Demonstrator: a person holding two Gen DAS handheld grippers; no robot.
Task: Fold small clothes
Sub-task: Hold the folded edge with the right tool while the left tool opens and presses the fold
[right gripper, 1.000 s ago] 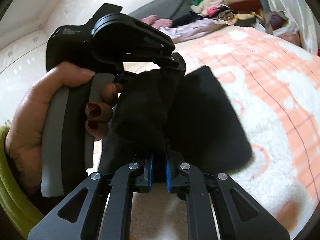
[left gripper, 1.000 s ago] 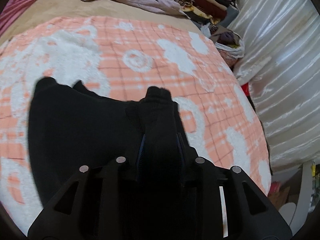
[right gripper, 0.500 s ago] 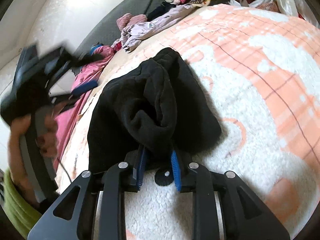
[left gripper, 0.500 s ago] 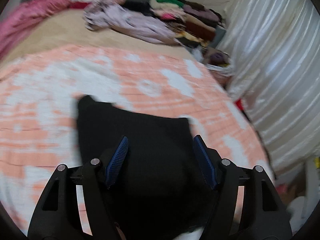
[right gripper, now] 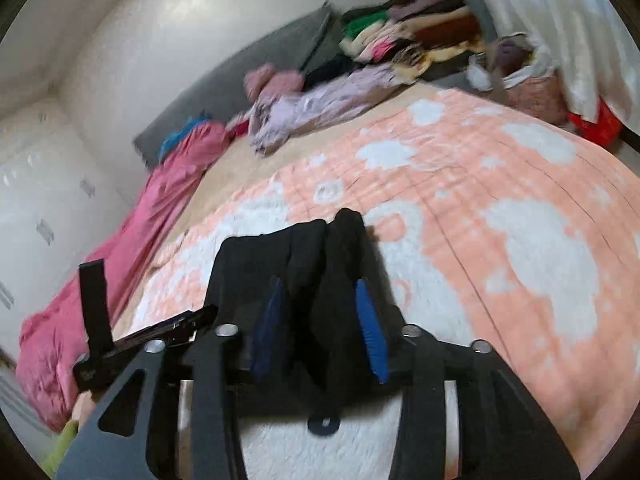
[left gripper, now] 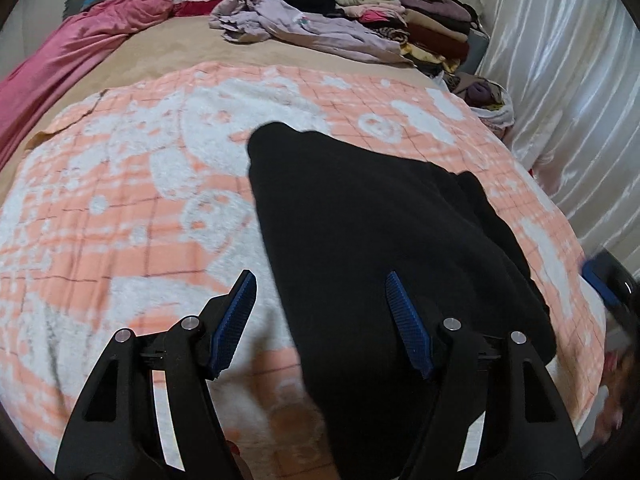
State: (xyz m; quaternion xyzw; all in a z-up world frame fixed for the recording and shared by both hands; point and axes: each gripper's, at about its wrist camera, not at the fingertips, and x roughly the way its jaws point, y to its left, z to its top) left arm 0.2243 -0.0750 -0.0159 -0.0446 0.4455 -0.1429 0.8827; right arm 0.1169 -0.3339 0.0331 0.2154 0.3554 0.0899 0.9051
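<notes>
A black garment point(left gripper: 380, 240) lies folded on the orange and white blanket point(left gripper: 120, 208). My left gripper point(left gripper: 320, 292) is open and empty, held above the garment's near left edge. In the right wrist view the garment point(right gripper: 256, 264) lies bunched at the front. My right gripper point(right gripper: 320, 320) is open, and the garment's folded edge still lies between its blue pads point(right gripper: 370, 332). The left gripper point(right gripper: 120, 340) shows at the left edge of that view.
A pile of lilac clothes point(left gripper: 304, 24) and a stack of folded clothes point(left gripper: 404, 12) lie at the far end of the bed. A pink cover point(left gripper: 72, 48) runs along the left side. A white curtain point(left gripper: 568, 80) hangs on the right.
Both grippers have let go of the black garment. It was held up between them, and it now lies folded on the blanket. The left gripper has drawn back to the left.
</notes>
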